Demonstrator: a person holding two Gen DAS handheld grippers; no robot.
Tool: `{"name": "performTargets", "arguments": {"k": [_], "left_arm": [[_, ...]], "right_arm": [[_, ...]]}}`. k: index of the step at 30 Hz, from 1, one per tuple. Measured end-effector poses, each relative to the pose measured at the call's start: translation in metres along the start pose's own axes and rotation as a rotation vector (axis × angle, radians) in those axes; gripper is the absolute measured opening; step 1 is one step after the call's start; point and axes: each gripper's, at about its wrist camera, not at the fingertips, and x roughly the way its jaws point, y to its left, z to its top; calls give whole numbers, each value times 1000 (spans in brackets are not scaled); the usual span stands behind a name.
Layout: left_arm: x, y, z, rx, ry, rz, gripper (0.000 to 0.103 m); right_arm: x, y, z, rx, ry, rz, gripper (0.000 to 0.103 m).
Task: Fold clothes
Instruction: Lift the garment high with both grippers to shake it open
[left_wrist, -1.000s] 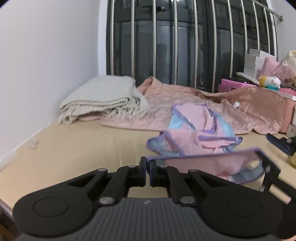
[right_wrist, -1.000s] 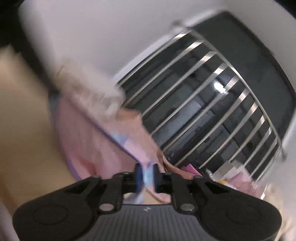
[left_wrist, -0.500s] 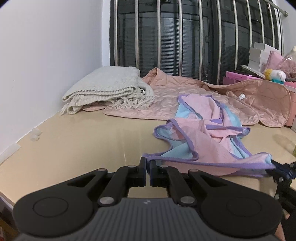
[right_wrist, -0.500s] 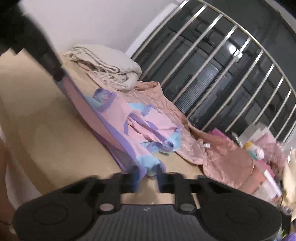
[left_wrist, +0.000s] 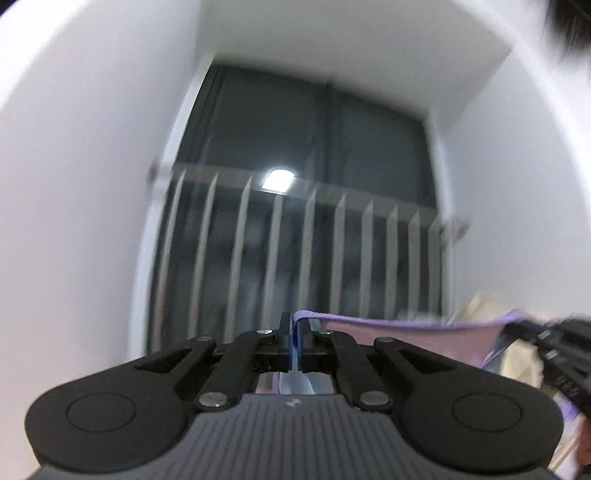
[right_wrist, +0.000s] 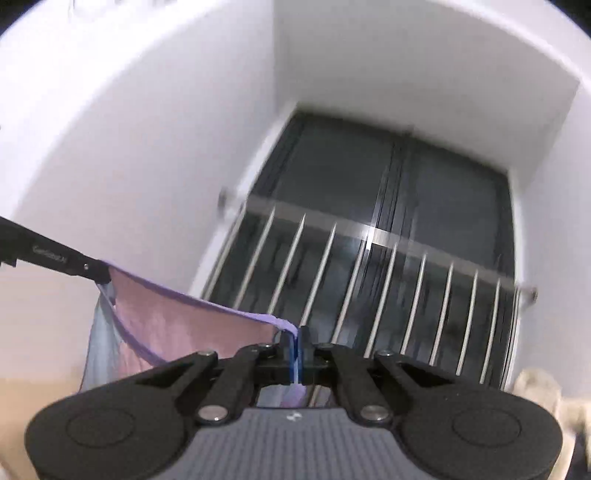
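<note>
1. The left gripper (left_wrist: 294, 345) is pinching the purple-trimmed edge of the pink and light-blue fabric garment (left_wrist: 424, 341); its fingers are closed down to the thickness of the cloth, with no visible gap beyond it.
2. The right gripper (right_wrist: 298, 350) is gripping the same purple hem in the same way, its fingers clamped flat on the fabric.
3. Both cameras are tilting upward toward the dark window with vertical metal bars (right_wrist: 388, 295), so the garment is being held raised in the air; only a sliver of tan surface shows at 8 o'clock in the right wrist view.
4. The hem is running taut between the two grippers: in the left wrist view it is stretching toward 3 o'clock, where the right gripper is visible; in the right wrist view it is stretching toward 9 o'clock, to the left gripper (right_wrist: 99, 275).
5. The body of the garment (right_wrist: 166, 328) is hanging below the stretched hem. Judgement: holding two points apart is letting gravity pull the cloth flat, which suits laying it out for a fold.
6. Whether folds are already in the cloth cannot be determined.
</note>
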Motion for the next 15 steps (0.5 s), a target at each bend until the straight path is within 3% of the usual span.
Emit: {"name": "performTargets", "arguments": {"k": [2,5,10,12,15], "left_arm": [[1,-2,14,15,-26,-36,1],[60,11,7,5,99,-35,1],[206,40,-38,43,282,93,1],[231,46,-26,24,251,147,1],[244,51,-3,-8,172,200,1]], "right_arm": [[-8,-12,21,19,-41,4,1],[25,-23,20,26,37,14,1],[175,-14,-38,42,275,36,1],[235,-7,-62,46,306,10,1],[262,-14,-60,180,60,3,1]]}}
